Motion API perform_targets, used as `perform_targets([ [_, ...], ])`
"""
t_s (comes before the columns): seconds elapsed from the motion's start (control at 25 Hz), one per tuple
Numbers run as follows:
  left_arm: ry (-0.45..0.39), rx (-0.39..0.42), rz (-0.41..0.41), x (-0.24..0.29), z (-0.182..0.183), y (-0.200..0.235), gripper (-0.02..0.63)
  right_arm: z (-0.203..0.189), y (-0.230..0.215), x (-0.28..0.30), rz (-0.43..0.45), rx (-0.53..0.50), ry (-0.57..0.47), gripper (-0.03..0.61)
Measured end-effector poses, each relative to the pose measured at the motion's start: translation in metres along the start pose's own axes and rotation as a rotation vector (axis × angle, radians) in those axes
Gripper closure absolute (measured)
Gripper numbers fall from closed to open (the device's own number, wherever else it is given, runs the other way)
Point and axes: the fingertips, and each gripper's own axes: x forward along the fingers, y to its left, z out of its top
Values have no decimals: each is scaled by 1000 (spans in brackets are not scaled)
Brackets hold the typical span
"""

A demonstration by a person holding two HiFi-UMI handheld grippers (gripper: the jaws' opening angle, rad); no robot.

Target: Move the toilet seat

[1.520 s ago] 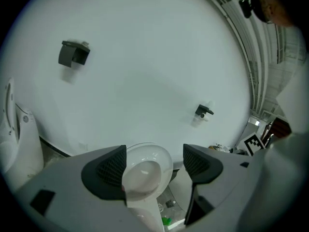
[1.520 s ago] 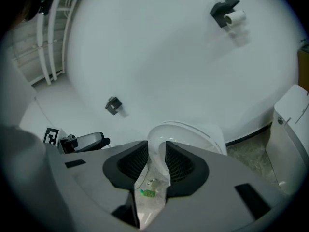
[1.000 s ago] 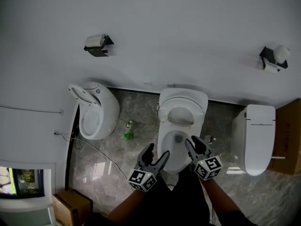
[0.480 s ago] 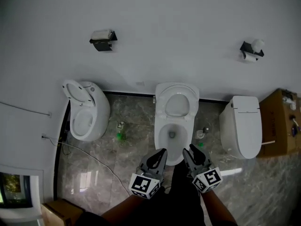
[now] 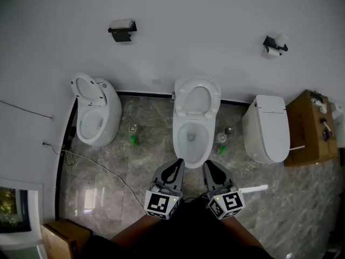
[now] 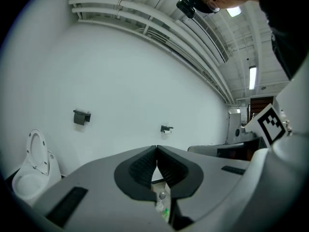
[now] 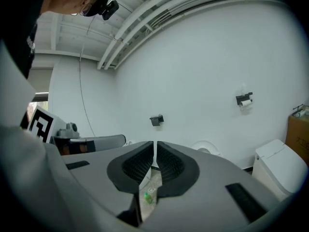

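left gripper (image 5: 173, 167) and right gripper (image 5: 209, 167) point forward, side by side, near of the toilet (image 5: 192, 139). left jaws shut, empty; right jaws have just been closing, a slit apart, empty.

Three toilets are set in a row along the floor's (image 5: 140, 171) far edge, against the wall (image 5: 188, 20): a left toilet (image 5: 94, 120), a middle toilet (image 5: 191, 136) and a right toilet (image 5: 267, 128). On the middle toilet the toilet seat (image 5: 197, 97) is stood up behind the bowl. Bottles (image 5: 132, 135) are placed between the left and middle toilets, and more bottles (image 5: 222, 142) between the middle and right ones. A cardboard box (image 5: 308, 128) is set at the floor's right edge, just beside the right toilet.
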Motion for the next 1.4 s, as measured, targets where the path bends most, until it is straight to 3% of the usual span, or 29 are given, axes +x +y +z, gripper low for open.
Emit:
perform_targets([
  [0.32,-9,47,50,-26,1,-45,598,24,-5,-54,-23,-122,-13,543],
  [0.68,-55,69,68,-34,14,-100,598,30,-44,-118,-87,-135,-10,548],
  [0.92,-45,64,69,-41,9,-130,598,24,-49,-145,-57,-178,-6,548],
  [1.4,-15,80,73,-50,-6,-179,598,12,-76,-207,-96,-93,-12,548],
])
